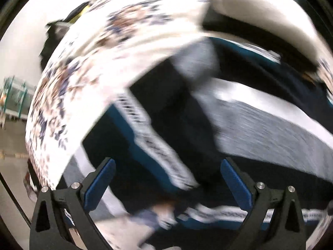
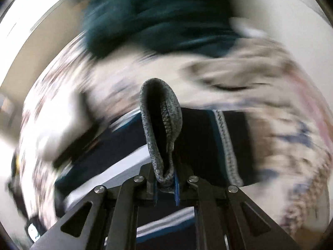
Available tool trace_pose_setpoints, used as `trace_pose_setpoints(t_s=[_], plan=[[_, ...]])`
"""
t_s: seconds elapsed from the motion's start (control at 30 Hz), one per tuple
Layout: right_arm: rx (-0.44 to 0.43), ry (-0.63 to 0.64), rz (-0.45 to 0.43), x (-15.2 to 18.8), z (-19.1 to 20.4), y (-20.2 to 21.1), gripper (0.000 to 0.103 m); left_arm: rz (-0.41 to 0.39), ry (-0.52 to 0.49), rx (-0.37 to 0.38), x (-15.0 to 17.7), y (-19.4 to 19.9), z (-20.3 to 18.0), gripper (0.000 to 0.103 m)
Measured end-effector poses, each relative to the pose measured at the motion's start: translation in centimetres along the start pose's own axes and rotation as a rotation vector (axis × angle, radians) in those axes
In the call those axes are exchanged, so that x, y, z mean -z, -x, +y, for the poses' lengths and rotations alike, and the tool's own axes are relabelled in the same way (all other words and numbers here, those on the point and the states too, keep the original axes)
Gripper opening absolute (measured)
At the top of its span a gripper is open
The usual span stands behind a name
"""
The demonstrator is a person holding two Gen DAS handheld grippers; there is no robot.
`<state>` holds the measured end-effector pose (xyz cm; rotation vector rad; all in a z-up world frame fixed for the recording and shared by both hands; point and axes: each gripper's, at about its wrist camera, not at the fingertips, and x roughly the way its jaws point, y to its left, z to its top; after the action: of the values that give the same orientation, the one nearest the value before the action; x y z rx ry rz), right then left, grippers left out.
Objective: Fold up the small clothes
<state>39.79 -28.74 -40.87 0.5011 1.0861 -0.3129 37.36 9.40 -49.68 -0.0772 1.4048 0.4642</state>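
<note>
**Right jaws pinch a grey knit edge; left jaws spread, nothing in them**

Right gripper (image 2: 165, 184): jaws clenched on a grey knit edge (image 2: 160, 125), which loops up and forward from the pads as a narrow fold; it looks like a hem or cuff of one small garment, though which garment I cannot tell; below it lies dark cloth with a patterned white band (image 2: 225, 145), and beyond that a teal garment (image 2: 158, 18) in a heap; all heavily blurred.

Left gripper (image 1: 167, 184): jaws released, blue pads (image 1: 100, 184) well apart, nothing between them; it points steeply down over the same dark clothes (image 1: 177, 112) with the patterned band and a grey panel (image 1: 276, 125); these lie on a white floral sheet (image 1: 87, 68) that covers the surface, whether bed or desk I cannot tell.

Step in hand, as judged: the pick-up of one piece from the pile, before any fold is made; the task is near its start for this piece.

Next move calls for: the free left jaws to find a second edge or corner of the same piece, opposite the right grip; then both to draw it flat on a bare patch of sheet; risk is snagging a neighbouring garment.
</note>
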Motion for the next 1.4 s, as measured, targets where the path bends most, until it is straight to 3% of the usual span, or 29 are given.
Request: trace_pose_setpoints(t_s=[0.17, 0.27, 0.4, 0.57, 0.63, 0.7, 0.73, 0.8, 0.83, 0.97, 1.07, 1.13, 1.3, 1.4], plan=[[-0.08, 0.268, 0.155, 7.3, 16.9, -8.2, 0.011, 0.019, 0.108, -0.037, -0.7, -2.2, 5.8, 0.103], [-0.071, 0.408, 0.184, 11.9, 23.2, -11.3, 0.011, 0.032, 0.142, -0.041, -0.7, -3.5, 8.1, 0.103], [-0.052, 0.455, 0.208, 16.4, 27.4, -13.3, 0.011, 0.042, 0.157, -0.042, -0.6, -4.9, 9.9, 0.103], [-0.023, 0.444, 0.245, 18.3, 29.6, -15.0, 0.011, 0.066, 0.185, -0.017, -0.6, -5.8, 10.9, 0.103], [-0.015, 0.469, 0.281, 18.2, 29.9, -15.4, 0.012, 0.064, 0.187, -0.01, -0.6, -5.6, 11.1, 0.103], [-0.031, 0.47, 0.333, 17.3, 29.8, -15.5, 0.02, 0.052, 0.186, -0.005, -0.6, -5.2, 11.4, 0.103], [-0.07, 0.453, 0.358, 16.8, 29.2, -15.3, 0.027, 0.046, 0.184, -0.004, -0.5, -4.9, 11.6, 0.103], [-0.146, 0.42, 0.395, 15.9, 27.7, -14.3, 0.063, 0.033, 0.182, 0.002, 0.0, -4.2, 12.1, 0.103], [-0.144, 0.412, 0.388, 15.3, 26.5, -13.4, 0.07, 0.028, 0.18, 0.001, 0.5, -3.8, 12.5, 0.103], [0.02, 0.442, 0.261, 13.6, 21.1, -9.7, 0.093, 0.044, 0.22, -0.006, 3.5, -2.4, 14.5, 0.103], [0.171, 0.427, 0.212, 12.8, 15.8, -8.2, 0.096, 0.101, 0.322, 0.018, 7.3, -1.9, 17.0, 0.103], [0.225, 0.414, 0.215, 12.2, 13.4, -8.2, 0.096, 0.159, 0.431, 0.056, 10.6, -2.0, 19.1, 0.103], [0.249, 0.366, 0.287, 12.3, 8.6, -9.4, 0.096, 0.255, 0.781, 0.194, 18.7, -3.7, 23.6, 0.103], [0.246, 0.388, 0.296, 12.9, 7.5, -9.2, 0.096, 0.3, 1.053, 0.374, 22.9, -6.5, 25.7, 0.092]])
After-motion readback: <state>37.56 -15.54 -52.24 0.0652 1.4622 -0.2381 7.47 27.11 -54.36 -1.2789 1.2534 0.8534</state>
